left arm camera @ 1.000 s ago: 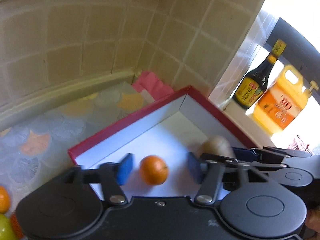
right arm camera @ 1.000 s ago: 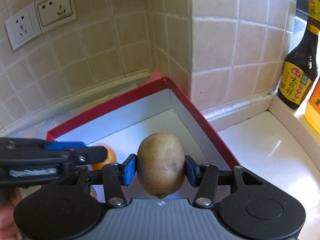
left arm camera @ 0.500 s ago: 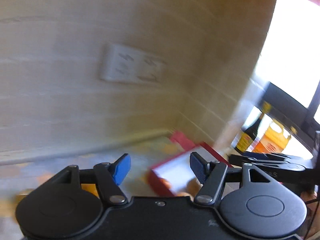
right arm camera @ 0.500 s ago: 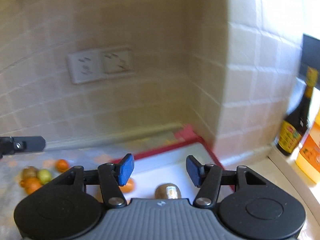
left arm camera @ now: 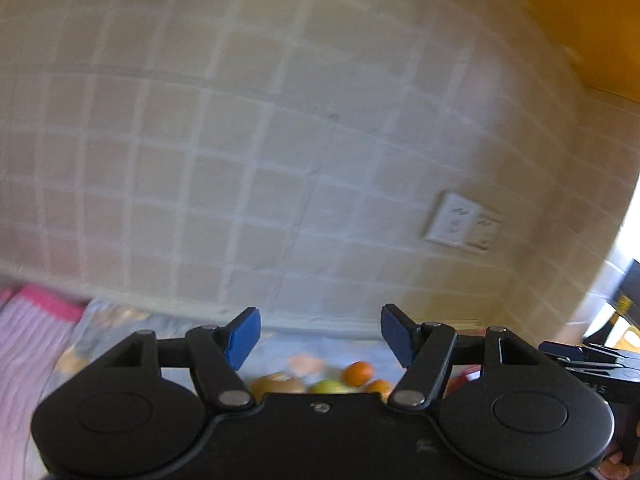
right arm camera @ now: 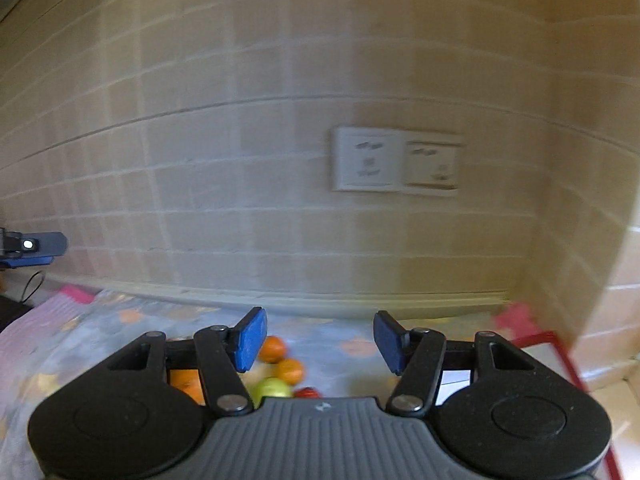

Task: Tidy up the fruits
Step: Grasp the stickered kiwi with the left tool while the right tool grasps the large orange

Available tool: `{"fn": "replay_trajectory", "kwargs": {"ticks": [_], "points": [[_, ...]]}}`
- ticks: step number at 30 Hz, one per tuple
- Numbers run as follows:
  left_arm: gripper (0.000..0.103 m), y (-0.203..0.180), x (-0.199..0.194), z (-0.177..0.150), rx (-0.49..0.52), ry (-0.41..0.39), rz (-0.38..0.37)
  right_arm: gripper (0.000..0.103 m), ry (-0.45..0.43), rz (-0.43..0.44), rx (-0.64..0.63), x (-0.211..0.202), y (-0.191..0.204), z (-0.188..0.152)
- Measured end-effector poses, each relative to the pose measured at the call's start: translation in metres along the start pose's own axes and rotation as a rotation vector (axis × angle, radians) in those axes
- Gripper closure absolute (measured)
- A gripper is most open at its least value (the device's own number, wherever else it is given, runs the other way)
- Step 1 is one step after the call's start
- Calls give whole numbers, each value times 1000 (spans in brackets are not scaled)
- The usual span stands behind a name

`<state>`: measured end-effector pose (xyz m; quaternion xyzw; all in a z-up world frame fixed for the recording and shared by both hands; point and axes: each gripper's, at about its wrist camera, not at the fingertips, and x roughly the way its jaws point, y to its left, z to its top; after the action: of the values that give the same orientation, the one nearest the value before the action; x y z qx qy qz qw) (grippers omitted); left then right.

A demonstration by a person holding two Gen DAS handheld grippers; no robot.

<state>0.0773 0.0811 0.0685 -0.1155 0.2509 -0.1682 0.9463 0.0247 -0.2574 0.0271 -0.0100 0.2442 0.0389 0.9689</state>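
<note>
A pile of loose fruit lies on the patterned cloth by the tiled wall. In the right wrist view I see an orange point(right arm camera: 272, 349), a second orange point(right arm camera: 290, 371), a green fruit point(right arm camera: 274, 388) and a small red fruit point(right arm camera: 307, 393). The red box point(right arm camera: 554, 342) with its white inside sits at the right. My right gripper point(right arm camera: 320, 340) is open and empty above the pile. My left gripper point(left arm camera: 320, 336) is also open and empty, with an orange point(left arm camera: 358, 373) and a green fruit point(left arm camera: 328, 387) below it. Both views are blurred.
The tiled wall carries a double socket point(right arm camera: 394, 160). A pink cloth point(left arm camera: 28, 320) lies at the left of the counter. The left gripper's tip point(right arm camera: 32, 246) shows at the left edge of the right wrist view, and the right gripper point(left arm camera: 580, 354) at the right edge of the left wrist view.
The right gripper let go of the brown kiwi into the red box. Both grippers then rose and swung left, from the box to the loose fruit pile.
</note>
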Motion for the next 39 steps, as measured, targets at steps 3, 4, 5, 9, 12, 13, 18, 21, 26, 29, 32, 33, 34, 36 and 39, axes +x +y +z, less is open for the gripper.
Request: {"fn": "replay_trajectory", "kwargs": {"ticks": [3, 4, 5, 9, 12, 13, 18, 21, 26, 29, 32, 33, 34, 36, 39], "points": [[24, 24, 21, -15, -42, 67, 30, 42, 41, 57, -20, 22, 24, -5], [24, 30, 27, -21, -44, 85, 27, 42, 55, 76, -24, 29, 32, -8], [24, 37, 39, -27, -50, 114, 21, 43, 69, 97, -28, 38, 39, -11], [24, 53, 87, -42, -36, 220, -74, 43, 139, 175, -43, 76, 69, -28], [23, 58, 127, -45, 42, 306, -146, 43, 194, 211, -49, 103, 87, -45], [23, 58, 138, -46, 62, 329, -139, 43, 206, 219, -45, 111, 91, -49], [23, 71, 183, -48, 143, 444, -270, 42, 288, 232, -12, 149, 100, -64], [23, 73, 197, -49, 208, 472, -295, 42, 314, 231, -7, 160, 103, -69], [23, 72, 218, -53, 263, 526, -338, 41, 329, 233, -2, 177, 104, -72], [22, 73, 229, -54, 245, 528, -353, 43, 322, 208, -13, 183, 105, -72], [22, 73, 230, -55, 254, 531, -363, 42, 329, 219, 6, 190, 102, -73], [22, 74, 231, -55, 254, 531, -368, 42, 332, 226, 15, 192, 101, -74], [22, 75, 232, -55, 244, 534, -374, 42, 330, 231, 21, 194, 101, -75], [23, 77, 236, -55, 225, 546, -387, 43, 326, 234, 30, 197, 100, -76], [30, 75, 237, -56, 226, 555, -404, 45, 328, 239, 42, 194, 97, -77]]}}
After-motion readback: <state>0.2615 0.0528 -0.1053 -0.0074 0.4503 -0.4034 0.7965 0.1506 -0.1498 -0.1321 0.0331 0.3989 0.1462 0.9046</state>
